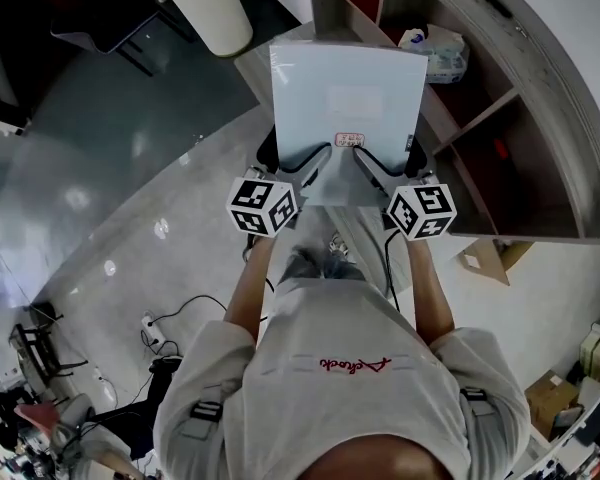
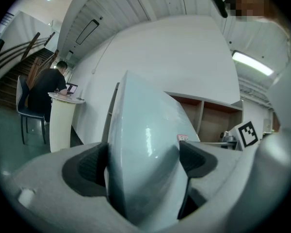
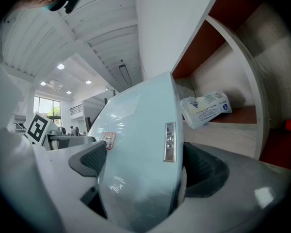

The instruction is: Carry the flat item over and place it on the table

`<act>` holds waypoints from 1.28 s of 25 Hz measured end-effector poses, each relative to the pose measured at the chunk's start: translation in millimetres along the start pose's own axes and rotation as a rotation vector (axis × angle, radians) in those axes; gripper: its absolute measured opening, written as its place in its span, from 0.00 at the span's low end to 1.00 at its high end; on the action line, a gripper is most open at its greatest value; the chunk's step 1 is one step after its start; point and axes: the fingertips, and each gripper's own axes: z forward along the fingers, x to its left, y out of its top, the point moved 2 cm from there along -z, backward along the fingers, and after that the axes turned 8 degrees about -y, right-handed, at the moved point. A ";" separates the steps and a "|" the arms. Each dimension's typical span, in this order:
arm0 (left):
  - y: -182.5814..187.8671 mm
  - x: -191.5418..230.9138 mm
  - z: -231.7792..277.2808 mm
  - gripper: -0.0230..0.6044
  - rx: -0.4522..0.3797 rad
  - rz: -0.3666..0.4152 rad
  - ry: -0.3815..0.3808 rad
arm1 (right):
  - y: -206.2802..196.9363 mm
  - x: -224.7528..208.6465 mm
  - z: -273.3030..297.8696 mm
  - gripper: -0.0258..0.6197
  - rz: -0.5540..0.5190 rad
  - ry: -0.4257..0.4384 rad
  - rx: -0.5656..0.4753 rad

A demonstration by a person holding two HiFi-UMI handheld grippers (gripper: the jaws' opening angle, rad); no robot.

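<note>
- The pale blue-grey, film-wrapped flat panel [image 1: 347,93] is held in the air, clamped at its near edge and reaching forward from both grippers.
- The left gripper [image 1: 305,163] is closed on the panel's near left part, with its dark ribbed pads [image 2: 89,165] pressed against either face.
- The right gripper [image 1: 380,165] is closed in the same way on the near right part, and the panel fills the gap between its jaws.
- For a clean carry, both grips are best held equally firm and level, so that the glossy film does not slide and the panel is not twisted.
- The curved wooden shelf unit [image 1: 540,98], just right of the right gripper, should be given room.
- A small white label with red print [image 1: 350,139] lies between the two grippers, but its writing cannot be read.
- A silvery strip sticker [image 3: 169,141] on the panel's edge is too small to read.
- The blue print on a white soft pack [image 3: 206,108], on the shelf ahead of the right gripper, is also too small to read.
</note>
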 end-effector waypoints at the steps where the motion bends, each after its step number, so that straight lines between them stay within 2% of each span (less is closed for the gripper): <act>1: -1.3 3.1 0.1 0.79 0.003 -0.004 -0.001 | -1.7 0.9 2.4 0.84 0.001 -0.002 0.005; 15: -15.4 52.2 3.7 0.79 0.058 -0.047 -0.066 | -25.3 17.2 35.8 0.84 0.019 -0.089 0.057; 32: -71.6 82.9 34.6 0.79 0.161 -0.124 -0.080 | -82.3 -10.5 64.4 0.84 0.079 -0.137 0.174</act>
